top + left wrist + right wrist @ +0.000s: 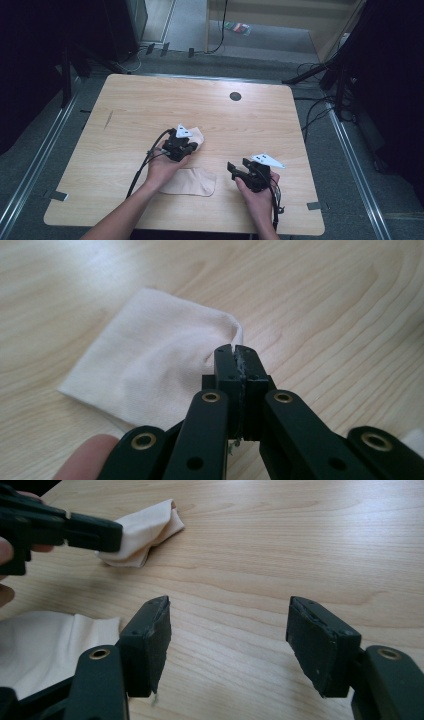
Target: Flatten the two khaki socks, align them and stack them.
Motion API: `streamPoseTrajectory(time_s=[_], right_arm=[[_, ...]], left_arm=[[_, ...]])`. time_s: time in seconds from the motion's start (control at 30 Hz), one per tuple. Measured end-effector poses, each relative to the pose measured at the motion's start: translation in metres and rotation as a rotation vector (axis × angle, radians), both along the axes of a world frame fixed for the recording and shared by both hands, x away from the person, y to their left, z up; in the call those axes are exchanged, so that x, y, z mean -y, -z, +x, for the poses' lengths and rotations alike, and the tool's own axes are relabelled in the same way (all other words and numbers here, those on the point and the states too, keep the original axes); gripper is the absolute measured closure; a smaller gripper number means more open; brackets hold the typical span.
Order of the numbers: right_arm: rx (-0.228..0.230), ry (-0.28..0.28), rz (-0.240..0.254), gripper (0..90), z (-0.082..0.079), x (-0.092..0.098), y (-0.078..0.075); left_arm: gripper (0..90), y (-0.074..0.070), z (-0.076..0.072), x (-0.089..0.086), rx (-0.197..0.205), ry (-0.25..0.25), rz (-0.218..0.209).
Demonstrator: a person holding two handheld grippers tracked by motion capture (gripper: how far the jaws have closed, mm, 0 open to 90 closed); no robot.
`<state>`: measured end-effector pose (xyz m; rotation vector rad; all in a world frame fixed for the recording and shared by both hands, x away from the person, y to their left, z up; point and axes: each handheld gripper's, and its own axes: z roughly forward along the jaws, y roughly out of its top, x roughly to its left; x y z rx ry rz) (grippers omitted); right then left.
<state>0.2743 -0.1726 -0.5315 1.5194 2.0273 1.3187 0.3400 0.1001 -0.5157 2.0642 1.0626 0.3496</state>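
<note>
A small beige cloth (199, 135) lies near the middle of the wooden table (150, 100). My left gripper (192, 146) is shut on its near edge. In the left gripper view the jaws (235, 351) meet with no gap, and the cloth (150, 350) puckers up toward their tips. The right gripper view shows that cloth (150, 525) bunched and raised at the left gripper (107, 532). A second beige cloth (192, 182) lies flat by the person's left wrist. My right gripper (239, 166) hovers open over bare wood to the right, nothing between its jaws (230, 605).
A dark round grommet (235, 96) sits in the tabletop toward the far edge. The second cloth's edge (45, 640) lies just left of my right gripper. Cables and dark stands surround the table on the floor.
</note>
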Motion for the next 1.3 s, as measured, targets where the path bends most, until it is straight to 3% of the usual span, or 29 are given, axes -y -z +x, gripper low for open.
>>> streamPoseTrajectory(time_s=[0.03,0.13,0.23,0.33,0.5,0.57,0.6,0.63,0.7,0.87,0.93,1.0,1.1,1.13,1.2,1.3], right_arm=[[-0.003,0.0,0.002,34.8,0.001,-0.003,0.0],[0.003,-0.015,0.008,36.4,0.007,-0.012,-0.004],[0.011,-0.036,-0.001,40.7,0.016,-0.026,-0.01],[0.02,-0.069,-0.008,47.3,0.03,-0.044,-0.014],[-0.064,-0.104,-0.016,53.9,0.067,-0.084,-0.013],[-0.076,-0.064,-0.056,55.1,0.076,-0.096,-0.009],[-0.093,-0.058,-0.053,54.9,0.082,-0.102,-0.007],[-0.133,-0.08,-0.029,53.0,0.089,-0.111,-0.003],[-0.164,-0.085,-0.05,50.8,0.095,-0.125,0.0],[-0.166,-0.1,-0.151,51.4,0.099,-0.149,0.003],[-0.132,-0.093,-0.255,58.6,0.096,-0.158,0.004],[-0.108,-0.098,-0.324,64.7,0.095,-0.163,0.004],[-0.07,-0.128,-0.399,83.3,0.093,-0.162,0.002],[-0.07,-0.132,-0.404,84.7,0.093,-0.16,0.002],[-0.086,-0.164,-0.355,86.6,0.092,-0.144,-0.001],[-0.079,-0.179,-0.325,87.2,0.09,-0.129,-0.005]], left_arm=[[90.0,-0.002,0.0,-0.003,0.005,-0.001,-0.02],[90.0,-0.014,0.002,-0.022,0.0,-0.014,-0.136],[90.0,-0.021,0.005,-0.04,-0.014,-0.036,-0.215],[90.0,-0.024,0.01,-0.057,-0.016,-0.063,-0.255],[90.0,-0.021,0.019,-0.078,-0.038,-0.105,-0.317],[90.0,-0.02,0.021,-0.083,-0.042,-0.119,-0.328],[90.0,-0.019,0.023,-0.087,-0.046,-0.121,-0.34],[90.0,-0.018,0.024,-0.089,-0.045,-0.129,-0.347],[90.0,-0.018,0.025,-0.091,-0.05,-0.128,-0.344],[90.0,-0.016,0.025,-0.095,-0.048,-0.129,-0.351],[90.0,-0.015,0.025,-0.097,-0.048,-0.128,-0.358],[90.0,-0.015,0.026,-0.101,-0.056,-0.124,-0.369],[90.0,-0.015,0.025,-0.106,-0.052,-0.138,-0.367],[90.0,-0.015,0.024,-0.109,-0.052,-0.142,-0.363],[90.0,-0.015,0.021,-0.115,-0.04,-0.161,-0.349],[90.0,-0.012,0.019,-0.127,-0.045,-0.182,-0.325]])
